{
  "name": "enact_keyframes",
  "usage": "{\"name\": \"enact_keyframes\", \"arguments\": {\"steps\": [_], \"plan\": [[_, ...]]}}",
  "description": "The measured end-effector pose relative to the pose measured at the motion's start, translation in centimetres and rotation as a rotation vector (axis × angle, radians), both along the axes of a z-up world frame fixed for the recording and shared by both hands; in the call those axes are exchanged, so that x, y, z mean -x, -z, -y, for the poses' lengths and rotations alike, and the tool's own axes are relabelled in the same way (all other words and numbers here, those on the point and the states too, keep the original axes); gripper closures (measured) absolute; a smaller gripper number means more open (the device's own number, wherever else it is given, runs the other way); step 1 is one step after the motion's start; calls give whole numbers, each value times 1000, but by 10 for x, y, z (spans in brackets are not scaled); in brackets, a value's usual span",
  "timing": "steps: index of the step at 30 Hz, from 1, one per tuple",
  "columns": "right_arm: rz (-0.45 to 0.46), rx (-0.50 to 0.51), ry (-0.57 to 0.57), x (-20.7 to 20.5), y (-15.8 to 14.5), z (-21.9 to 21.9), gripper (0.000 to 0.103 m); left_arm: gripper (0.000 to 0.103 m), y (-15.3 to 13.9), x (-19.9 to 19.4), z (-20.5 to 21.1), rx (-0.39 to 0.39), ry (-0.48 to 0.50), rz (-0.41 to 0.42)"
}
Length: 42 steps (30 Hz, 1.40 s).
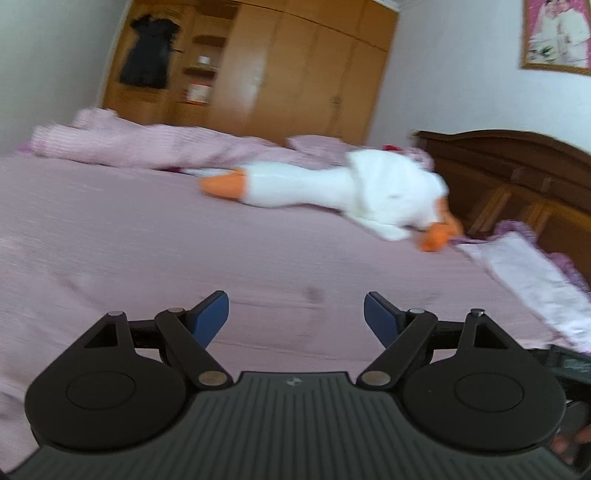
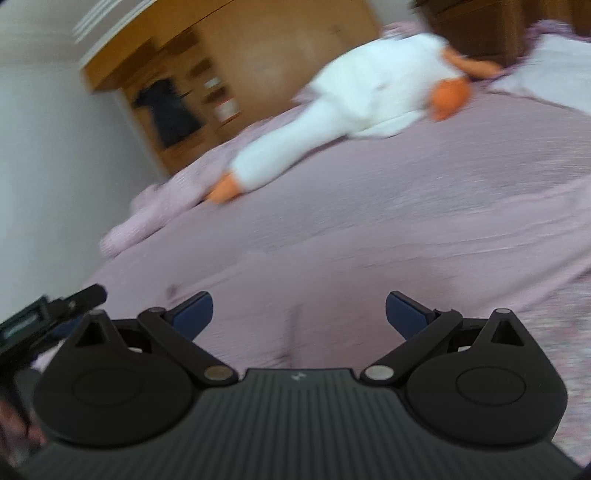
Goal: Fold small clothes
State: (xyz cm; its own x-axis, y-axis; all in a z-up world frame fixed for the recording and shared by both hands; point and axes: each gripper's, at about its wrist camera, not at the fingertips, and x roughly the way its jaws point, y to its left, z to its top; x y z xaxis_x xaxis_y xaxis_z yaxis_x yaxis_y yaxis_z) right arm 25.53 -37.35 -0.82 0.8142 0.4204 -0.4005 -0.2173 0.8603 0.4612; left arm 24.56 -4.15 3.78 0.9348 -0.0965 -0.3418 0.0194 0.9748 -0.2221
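Both views are blurred. The left tongs (image 1: 296, 314) stand wide apart with nothing between the blue pads (image 1: 212, 317), held over a broad stretch of pink bedsheet (image 1: 129, 240). The right tongs (image 2: 299, 314) are also wide and empty over the same sheet, and part of the other black tool shows at 9 o'clock in the right wrist view.

The bare sheet leaves open room ahead of both tongs. In the left wrist view a white plush goose (image 1: 332, 188) with orange beak and feet lies across the bed at about 1 o'clock, well apart from the pads. Behind it, from 10 to 12 o'clock, a rumpled pink blanket (image 1: 129, 144) runs along the far edge of the bed. At 3 o'clock a pale patterned cloth (image 1: 528, 273) lies flat near the dark wooden headboard (image 1: 517, 173); whether it is a small garment or a pillow cannot be told. No other small piece of clothing can be made out on the sheet.

A light wooden wardrobe (image 1: 295, 70) stands against the far wall at 12 o'clock. Its open shelves hold a few small things, one a white and orange jar, all too blurred to read. A black garment (image 1: 147, 51) hangs on its left side. A framed picture (image 1: 557, 33) hangs at 2 o'clock; no writing can be read on it.
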Motion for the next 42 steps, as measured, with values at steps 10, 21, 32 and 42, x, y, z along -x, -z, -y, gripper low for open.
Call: {"name": "enact_keyframes", "arguments": {"steps": [10, 21, 32, 42], "plan": [[-67, 257, -108, -12, 17, -71, 66, 85, 34, 37, -132, -79, -190, -183], [-86, 295, -79, 0, 18, -60, 91, 95, 69, 51, -151, -129, -218, -261], [-80, 312, -88, 9, 15, -49, 89, 95, 42, 62, -139, -107, -252, -242], [-81, 268, -12, 16, 17, -7, 89, 69, 15, 56, -126, -152, -265, -217]]}}
